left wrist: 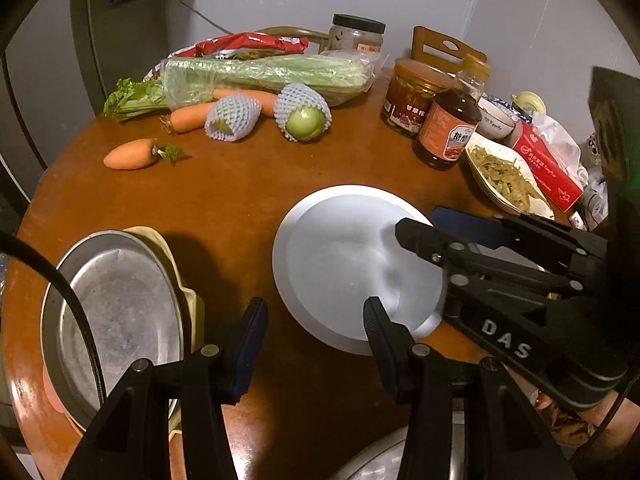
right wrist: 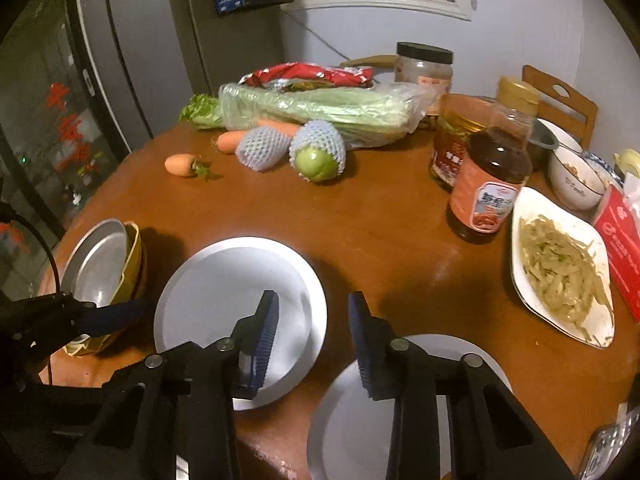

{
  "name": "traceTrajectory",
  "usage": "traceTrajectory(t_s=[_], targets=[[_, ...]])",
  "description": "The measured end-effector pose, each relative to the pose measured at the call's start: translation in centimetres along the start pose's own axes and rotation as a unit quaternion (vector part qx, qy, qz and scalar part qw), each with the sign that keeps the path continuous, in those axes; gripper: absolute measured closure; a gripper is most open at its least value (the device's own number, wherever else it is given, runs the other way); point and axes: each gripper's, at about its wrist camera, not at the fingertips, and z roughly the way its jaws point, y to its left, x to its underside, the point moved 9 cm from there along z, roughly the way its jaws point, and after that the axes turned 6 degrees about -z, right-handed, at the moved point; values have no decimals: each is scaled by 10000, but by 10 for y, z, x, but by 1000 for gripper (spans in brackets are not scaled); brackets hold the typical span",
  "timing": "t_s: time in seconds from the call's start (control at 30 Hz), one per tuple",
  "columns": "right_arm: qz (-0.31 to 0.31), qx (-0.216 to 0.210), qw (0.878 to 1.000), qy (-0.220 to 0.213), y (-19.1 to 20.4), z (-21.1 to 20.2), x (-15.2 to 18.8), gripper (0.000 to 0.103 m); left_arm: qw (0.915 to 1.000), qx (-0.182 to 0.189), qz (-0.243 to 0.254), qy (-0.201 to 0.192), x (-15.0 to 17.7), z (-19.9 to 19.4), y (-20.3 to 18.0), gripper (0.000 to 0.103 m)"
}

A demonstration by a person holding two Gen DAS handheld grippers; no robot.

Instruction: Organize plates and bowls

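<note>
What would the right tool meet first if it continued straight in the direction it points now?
Probably the near right rim of the white plate: the right tool points down at it, with nothing between. Depth is unclear, so it could meet the table beside it.

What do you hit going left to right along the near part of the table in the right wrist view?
Metal pan leaning in a yellow bowl → white plate → second plate at the table edge → white dish of shredded food → red box.

Table (left wrist: 240, 200): I see glossy brown wood.
White plate (left wrist: 340, 240): smooth, matt.
Metal pan (left wrist: 120, 300), left of the plate: dull, scuffed.
Gripper pads (right wrist: 266, 340): ribbed blue rubber.
Fruit sleeves (left wrist: 232, 116): foam mesh.
</note>
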Motion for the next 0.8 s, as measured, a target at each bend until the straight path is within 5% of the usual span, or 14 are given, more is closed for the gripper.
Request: traceTrajectory(t_s=[0.37, 0.8], targets=[[23, -204, 9996, 189, 7, 14, 3, 84, 9998, 185, 14, 83, 1, 10, -3, 60], [152, -156, 9998, -17, 12, -8, -3, 83, 9994, 248, 107, -230, -5, -16, -2, 63]])
